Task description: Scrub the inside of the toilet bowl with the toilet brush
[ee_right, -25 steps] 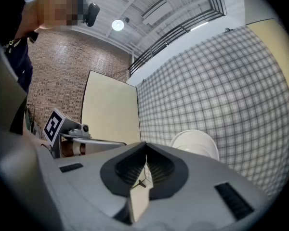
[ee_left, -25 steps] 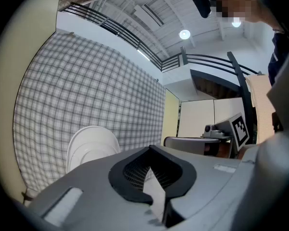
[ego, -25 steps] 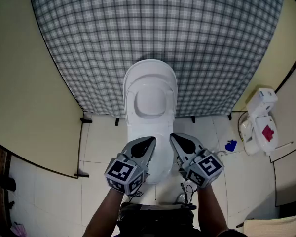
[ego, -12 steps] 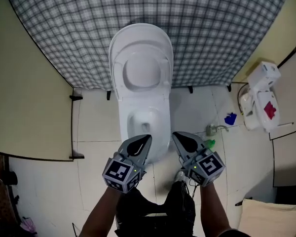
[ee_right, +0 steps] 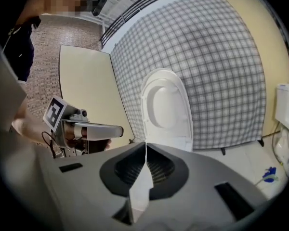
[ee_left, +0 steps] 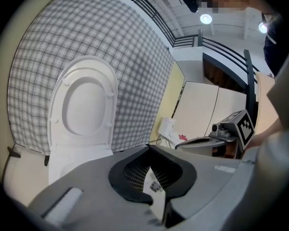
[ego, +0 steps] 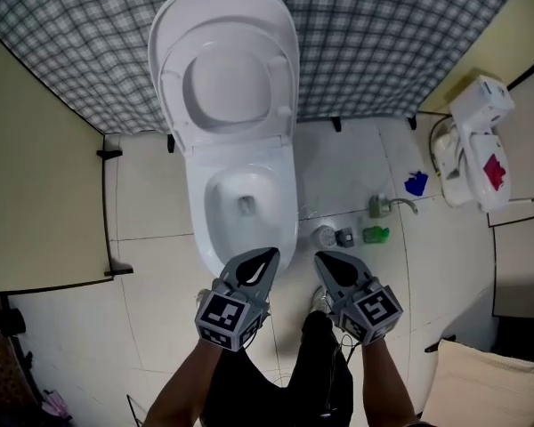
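A white toilet stands with lid and seat (ego: 224, 76) raised against the checked wall; its open bowl (ego: 246, 201) holds a little water. My left gripper (ego: 272, 253) hangs just in front of the bowl's front rim, jaws shut on nothing. My right gripper (ego: 320, 256) is beside it, right of the rim, also shut and empty. The left gripper view shows its closed jaws (ee_left: 148, 148) aimed at the raised lid (ee_left: 82, 105), with the right gripper (ee_left: 183, 142) alongside. The right gripper view shows the same lid (ee_right: 166, 107). I can make out no toilet brush.
On the tiled floor right of the bowl lie a round fitting (ego: 327, 236), a green item (ego: 376, 234), a small tap (ego: 387, 205) and a blue object (ego: 416, 183). A white unit with a red patch (ego: 476, 145) stands far right. Cream partitions (ego: 36, 176) flank the left.
Both grippers have sunk toward the floor, staying shut and side by side. The view has tipped down, so the open bowl and the floor items now show.
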### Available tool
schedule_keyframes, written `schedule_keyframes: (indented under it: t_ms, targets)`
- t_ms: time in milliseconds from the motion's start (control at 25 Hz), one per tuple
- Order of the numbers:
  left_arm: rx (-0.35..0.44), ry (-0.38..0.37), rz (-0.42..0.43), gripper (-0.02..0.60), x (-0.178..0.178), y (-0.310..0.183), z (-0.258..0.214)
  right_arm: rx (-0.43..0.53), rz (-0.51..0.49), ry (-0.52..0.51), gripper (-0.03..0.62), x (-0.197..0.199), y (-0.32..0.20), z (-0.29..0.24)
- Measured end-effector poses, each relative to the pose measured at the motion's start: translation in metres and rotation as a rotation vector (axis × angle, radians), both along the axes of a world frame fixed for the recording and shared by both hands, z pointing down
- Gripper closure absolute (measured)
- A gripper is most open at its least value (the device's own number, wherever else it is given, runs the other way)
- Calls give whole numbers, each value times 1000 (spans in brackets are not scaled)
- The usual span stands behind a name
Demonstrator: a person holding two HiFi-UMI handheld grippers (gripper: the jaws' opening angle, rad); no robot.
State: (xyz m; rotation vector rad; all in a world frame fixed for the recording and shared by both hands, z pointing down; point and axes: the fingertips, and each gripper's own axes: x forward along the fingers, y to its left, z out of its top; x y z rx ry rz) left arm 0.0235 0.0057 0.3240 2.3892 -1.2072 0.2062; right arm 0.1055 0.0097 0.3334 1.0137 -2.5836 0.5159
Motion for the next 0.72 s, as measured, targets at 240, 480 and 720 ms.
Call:
schedule_keyframes:
  t_ms: [240,480,720]
  targets:
    - [-71,5,25,574,28,2,77,-109,20,24,571,24,5,78]
    - [-123,19,45,574,51,6,144,-157,107,89,560,71,-3,161]
    - [-142,16,71,574,66,3,189,-238,159,200,474,119,-20,238]
